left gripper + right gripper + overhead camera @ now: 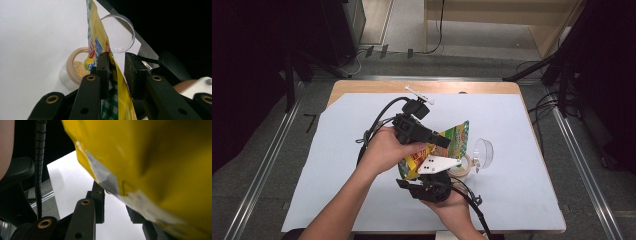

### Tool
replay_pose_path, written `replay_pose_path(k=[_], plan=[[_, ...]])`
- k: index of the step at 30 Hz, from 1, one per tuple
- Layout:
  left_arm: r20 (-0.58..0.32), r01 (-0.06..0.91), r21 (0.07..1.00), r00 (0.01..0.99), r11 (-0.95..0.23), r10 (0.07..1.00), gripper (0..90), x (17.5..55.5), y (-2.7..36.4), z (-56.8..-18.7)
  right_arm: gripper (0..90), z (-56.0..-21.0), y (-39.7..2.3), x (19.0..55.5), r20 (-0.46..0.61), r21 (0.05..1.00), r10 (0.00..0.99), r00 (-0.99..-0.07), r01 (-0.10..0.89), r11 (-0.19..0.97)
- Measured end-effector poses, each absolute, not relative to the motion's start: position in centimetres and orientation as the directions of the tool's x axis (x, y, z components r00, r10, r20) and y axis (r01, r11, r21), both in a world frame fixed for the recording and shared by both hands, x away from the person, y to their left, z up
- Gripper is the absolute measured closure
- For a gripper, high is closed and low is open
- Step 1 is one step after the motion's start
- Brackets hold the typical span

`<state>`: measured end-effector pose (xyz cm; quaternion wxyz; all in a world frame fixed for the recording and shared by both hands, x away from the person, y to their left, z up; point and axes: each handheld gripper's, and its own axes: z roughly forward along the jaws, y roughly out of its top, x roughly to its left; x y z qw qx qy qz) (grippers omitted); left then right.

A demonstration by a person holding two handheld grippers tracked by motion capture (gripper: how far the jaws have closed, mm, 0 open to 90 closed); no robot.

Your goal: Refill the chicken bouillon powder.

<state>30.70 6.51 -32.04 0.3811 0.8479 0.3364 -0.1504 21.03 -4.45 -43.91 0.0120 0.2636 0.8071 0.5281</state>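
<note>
Pinching the pouch (pixel 96 37) in both my left claw (pixel 443 140) and right claw (pixel 412 178), I should tip slowly, mouth over the jar (pixel 75 68).

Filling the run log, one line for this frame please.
left gripper: shut on snack pouch | right gripper: at pouch's lower end, grip unclear | pouch: tilted above open jar | lid: on table beside jar

Both forearms are seen bare; no sleeve is visible. Each gripper, left (pixel 443 142) and right (pixel 412 186), is built of black links set with brass-coloured eyelets. A ribbed black cable trails from each, and a grey-white three-cornered plate, apparently screwed on, tops the right one.
</note>
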Motion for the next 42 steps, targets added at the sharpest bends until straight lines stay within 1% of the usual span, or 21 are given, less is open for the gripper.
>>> replay_pose_path(k=[42], plan=[[-0.509,0.693,0.551,0.721,-0.465,0.471,74.1,31.2,6.9,-32.1,72.3,-42.9,-4.2,20.6,0.284,0.857,0.418,-0.863,0.424,0.294]])
